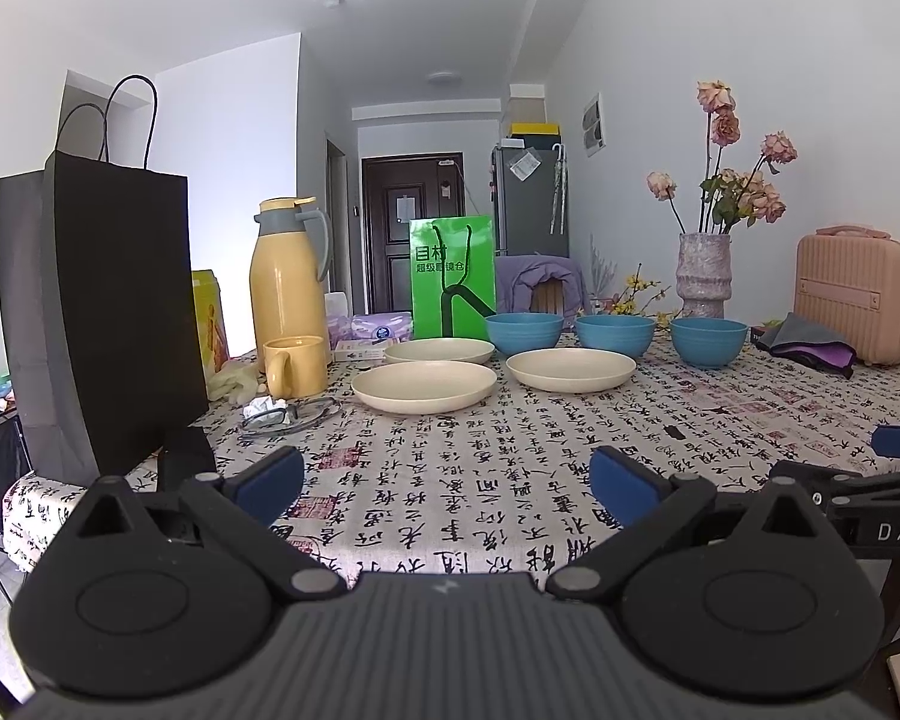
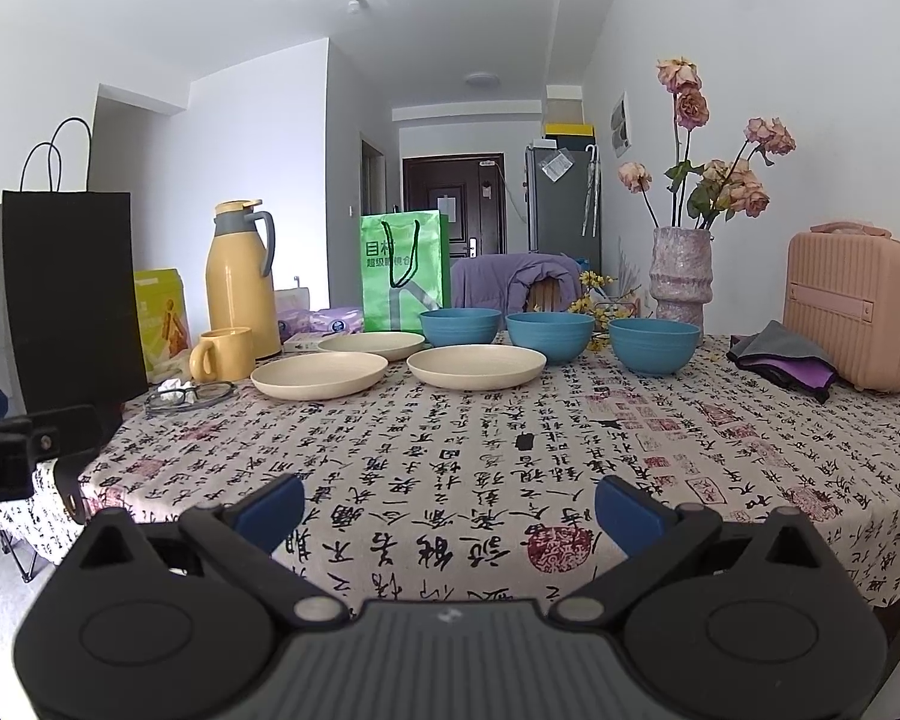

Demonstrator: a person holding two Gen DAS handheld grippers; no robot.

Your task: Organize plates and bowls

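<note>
Three cream plates lie on the calligraphy-print tablecloth: a near left one (image 1: 423,393) (image 2: 319,375), a far left one (image 1: 439,351) (image 2: 371,344) and a right one (image 1: 570,370) (image 2: 476,366). Behind them stand three blue bowls in a row: left (image 1: 523,333) (image 2: 460,325), middle (image 1: 614,335) (image 2: 549,336), right (image 1: 708,340) (image 2: 654,344). My left gripper (image 1: 447,483) is open and empty above the table's near edge, well short of the plates. My right gripper (image 2: 449,507) is open and empty too, beside it.
At the left stand a black paper bag (image 1: 108,306), a yellow thermos (image 1: 288,276), a yellow mug (image 1: 294,366) and glasses (image 1: 288,414). A green bag (image 1: 453,276) stands behind the plates. A vase of dried roses (image 1: 703,267), a folded cloth (image 1: 810,345) and a pink case (image 1: 855,294) are at the right.
</note>
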